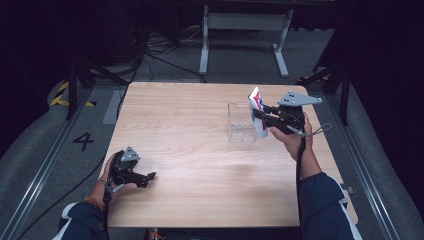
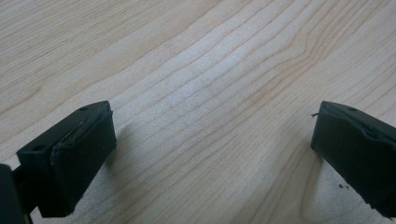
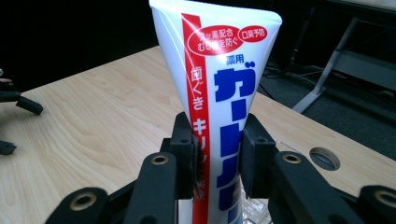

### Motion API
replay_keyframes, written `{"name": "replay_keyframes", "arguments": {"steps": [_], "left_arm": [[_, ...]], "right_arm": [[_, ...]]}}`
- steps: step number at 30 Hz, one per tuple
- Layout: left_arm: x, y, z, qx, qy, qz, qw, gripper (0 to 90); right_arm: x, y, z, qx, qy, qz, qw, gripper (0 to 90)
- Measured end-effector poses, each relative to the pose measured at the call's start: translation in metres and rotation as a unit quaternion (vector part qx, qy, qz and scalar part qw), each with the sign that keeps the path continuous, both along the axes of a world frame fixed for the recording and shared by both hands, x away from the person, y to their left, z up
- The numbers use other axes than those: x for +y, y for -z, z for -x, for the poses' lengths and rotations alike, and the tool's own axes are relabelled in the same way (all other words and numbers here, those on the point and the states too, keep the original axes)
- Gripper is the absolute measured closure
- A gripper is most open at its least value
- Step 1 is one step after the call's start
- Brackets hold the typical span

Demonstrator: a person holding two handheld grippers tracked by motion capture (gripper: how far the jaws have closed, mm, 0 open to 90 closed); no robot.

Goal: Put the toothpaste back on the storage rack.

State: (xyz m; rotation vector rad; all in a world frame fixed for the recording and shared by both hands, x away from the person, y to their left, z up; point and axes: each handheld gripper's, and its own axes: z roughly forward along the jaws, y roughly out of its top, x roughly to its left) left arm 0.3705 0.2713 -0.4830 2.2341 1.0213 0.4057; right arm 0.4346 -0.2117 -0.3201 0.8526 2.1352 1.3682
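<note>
The right gripper (image 3: 217, 154) has its jaws clamped on a white toothpaste tube (image 3: 219, 84) about midway up its body, flat crimped end up, so the tube stands nearly upright and the printed face looks at the gripper's camera. From above, the tube (image 1: 257, 112) hangs at the right edge of a clear plastic box (image 1: 241, 122); whether it is over the opening or just outside the wall I cannot tell. Holding it by the middle probably leaves the lower end free to drop into the box. The left gripper (image 1: 150, 176) sits low near the surface (image 1: 200, 165) at its near left corner, jaws apart on nothing, well apart from the box. Bare wood spreads between the two grippers, and the box stands well inside the far and right edges.
</note>
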Motion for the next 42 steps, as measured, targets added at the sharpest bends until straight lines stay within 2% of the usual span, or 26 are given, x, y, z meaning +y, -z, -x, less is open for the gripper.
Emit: {"name": "replay_keyframes", "arguments": {"steps": [14, 19, 24, 31, 38, 42], "left_arm": [[0.000, 0.000, 0.000, 0.000, 0.000, 0.000, 1.0000, 0.3], [0.000, 0.000, 0.000, 0.000, 0.000, 0.000, 1.0000, 0.3], [0.000, 0.000, 0.000, 0.000, 0.000, 0.000, 1.0000, 0.3], [0.000, 0.000, 0.000, 0.002, -0.001, 0.001, 1.0000, 0.4], [0.000, 0.000, 0.000, 0.000, 0.000, -0.001, 1.0000, 0.4], [0.000, 0.000, 0.000, 0.000, -0.001, 0.001, 1.0000, 0.5]], "right_arm": [[0.006, 0.001, -0.023, 0.000, 0.014, -0.006, 0.9999, 71.1], [0.008, 0.003, -0.032, 0.000, 0.020, -0.021, 0.9996, 71.1], [0.011, 0.008, -0.041, -0.003, 0.027, -0.019, 0.9995, 71.1], [0.008, 0.019, -0.055, 0.010, 0.038, -0.021, 0.9990, 71.0], [0.006, 0.026, -0.061, 0.015, 0.046, -0.036, 0.9982, 70.9], [0.008, 0.030, -0.065, 0.016, 0.050, -0.032, 0.9981, 70.8]]}}
